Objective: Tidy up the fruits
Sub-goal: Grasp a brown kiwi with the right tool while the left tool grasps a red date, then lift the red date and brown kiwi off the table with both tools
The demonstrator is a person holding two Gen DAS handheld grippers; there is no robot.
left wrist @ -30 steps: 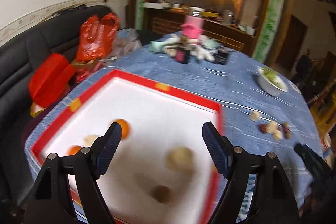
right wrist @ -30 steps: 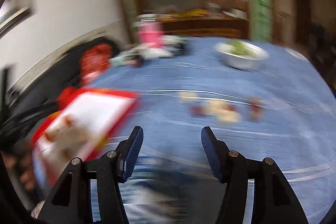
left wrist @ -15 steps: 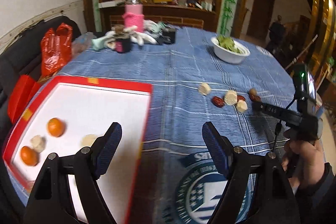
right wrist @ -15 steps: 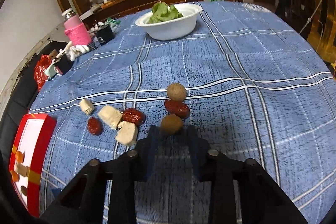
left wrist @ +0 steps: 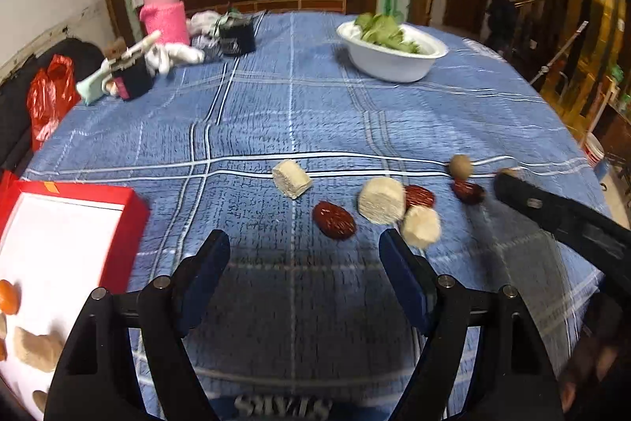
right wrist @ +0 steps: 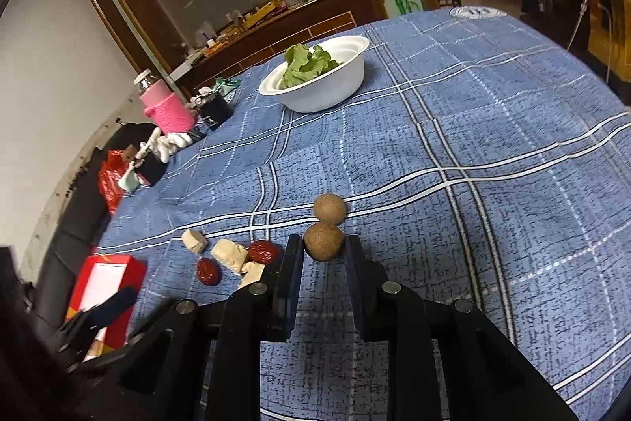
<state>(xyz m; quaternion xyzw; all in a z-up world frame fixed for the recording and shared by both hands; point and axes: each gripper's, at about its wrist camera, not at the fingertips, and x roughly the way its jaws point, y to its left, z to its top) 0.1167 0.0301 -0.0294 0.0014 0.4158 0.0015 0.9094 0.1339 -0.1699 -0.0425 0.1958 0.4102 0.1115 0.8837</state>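
On the blue checked worktop (left wrist: 292,105), the right hand-held gripper (right wrist: 323,255) is clamped on a brown round fruit (right wrist: 323,241). The left hand-held gripper (left wrist: 303,263) is closing slightly on nothing; a red date (left wrist: 334,219) lies just ahead, the red box (left wrist: 130,223) to its left.

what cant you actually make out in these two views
- Red box with white inside: left wrist view cuts it at the left edge, so its full contents stay unseen; in the right wrist view the left hand-held gripper covers part of it.
- Round brown fruit in the right hand-held gripper: nearly hidden behind that gripper's finger in the left wrist view.
- Pale cut chunk: partly behind a finger, right wrist view.
- Sideboard items: too small.
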